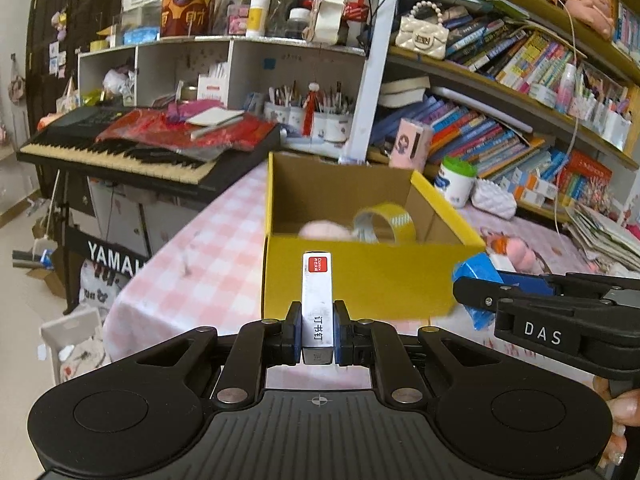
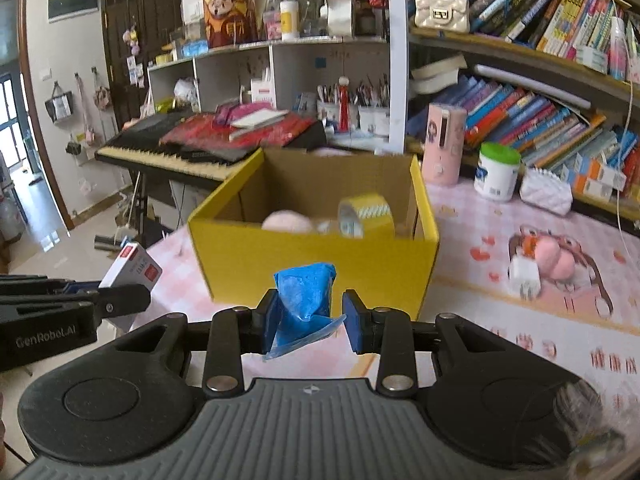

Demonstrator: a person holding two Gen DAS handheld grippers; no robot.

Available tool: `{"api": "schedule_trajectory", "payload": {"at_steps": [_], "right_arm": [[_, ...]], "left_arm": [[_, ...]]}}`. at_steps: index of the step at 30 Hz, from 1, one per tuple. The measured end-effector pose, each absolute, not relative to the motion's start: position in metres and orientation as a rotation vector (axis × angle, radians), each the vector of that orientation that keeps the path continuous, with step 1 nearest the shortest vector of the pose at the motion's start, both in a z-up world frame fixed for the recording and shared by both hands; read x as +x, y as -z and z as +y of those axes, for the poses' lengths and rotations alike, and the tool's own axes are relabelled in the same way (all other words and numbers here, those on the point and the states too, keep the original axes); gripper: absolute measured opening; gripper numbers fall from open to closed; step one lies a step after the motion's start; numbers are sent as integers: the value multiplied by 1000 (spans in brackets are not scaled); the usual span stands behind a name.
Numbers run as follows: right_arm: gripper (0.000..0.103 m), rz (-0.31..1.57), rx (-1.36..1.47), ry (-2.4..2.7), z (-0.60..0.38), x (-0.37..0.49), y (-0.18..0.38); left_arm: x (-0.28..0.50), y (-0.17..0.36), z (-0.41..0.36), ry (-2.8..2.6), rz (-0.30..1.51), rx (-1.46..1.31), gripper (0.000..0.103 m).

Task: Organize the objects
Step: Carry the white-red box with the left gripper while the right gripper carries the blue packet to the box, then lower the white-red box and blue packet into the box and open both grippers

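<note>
Carrying: two items toward the yellow box [image 1: 360,276], judged as the drop-off step.
Left claw [image 1: 317,330]: clenched on the staple box [image 1: 317,300], whose long axis points forward at the box's near wall.
Right claw [image 2: 310,316]: the blue bag [image 2: 306,296] sits between its pads, touching the left pad; a gap shows at the right pad, so it looks loosely held.
Key relation: the box opening lies ahead of and above both claws; each must rise over the near wall. Neither looks clearly nearer.
Inside the box: tape roll [image 2: 366,214] and a pink ball [image 2: 288,222].
Left view only: staple box label, end-on.
Right view only: pink toy [image 2: 548,262] lying on the tabletop [image 2: 500,308], right of the box.
</note>
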State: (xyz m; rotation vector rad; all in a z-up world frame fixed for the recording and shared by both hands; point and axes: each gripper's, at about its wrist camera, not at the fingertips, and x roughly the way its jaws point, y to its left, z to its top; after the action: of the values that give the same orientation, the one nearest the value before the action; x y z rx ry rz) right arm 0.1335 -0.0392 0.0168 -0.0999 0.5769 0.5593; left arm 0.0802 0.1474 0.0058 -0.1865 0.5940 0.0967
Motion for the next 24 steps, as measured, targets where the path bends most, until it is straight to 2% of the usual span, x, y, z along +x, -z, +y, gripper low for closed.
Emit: {"api": "schedule_trajectory", "payload": {"at_steps": [11,24], "right_arm": [[32,530,-95,-606,-25,217,-34],[32,616,-168,-681,-3,286,-5]], "left_arm": [[159,-18,143,-143,567,-162,13],[218,9,135,-179,670,-159,13]]}}
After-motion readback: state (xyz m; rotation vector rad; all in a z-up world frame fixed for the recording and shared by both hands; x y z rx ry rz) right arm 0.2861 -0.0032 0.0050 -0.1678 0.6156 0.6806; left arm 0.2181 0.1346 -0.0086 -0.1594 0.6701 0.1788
